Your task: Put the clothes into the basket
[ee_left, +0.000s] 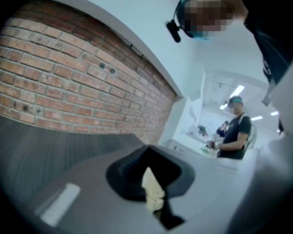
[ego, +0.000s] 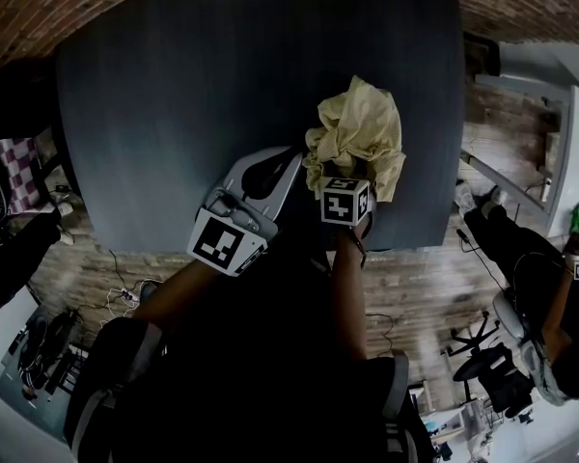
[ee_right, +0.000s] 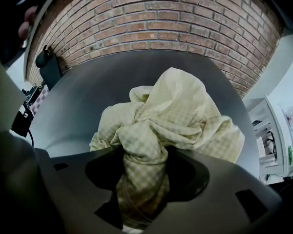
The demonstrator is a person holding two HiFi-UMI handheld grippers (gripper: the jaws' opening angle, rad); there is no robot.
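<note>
A crumpled pale yellow checked cloth [ego: 357,133] lies on the dark grey table [ego: 203,85] near its front right edge. My right gripper [ego: 344,174] points steeply down over the cloth's near side. In the right gripper view the cloth [ee_right: 176,116] is gathered into a tight bunch that runs down between the jaws, and the right gripper [ee_right: 141,199] is shut on it. My left gripper [ego: 270,177] sits just left of the cloth, almost level. In the left gripper view a narrow strip of the same cloth [ee_left: 153,189] stands pinched in the left gripper [ee_left: 156,201].
The table's front edge [ego: 299,244] runs right under both grippers. A brick wall [ee_right: 156,18] stands behind the table. On the floor are cables [ego: 121,297] at the left and office chairs [ego: 487,369] at the right. Another person [ee_left: 237,130] stands farther off.
</note>
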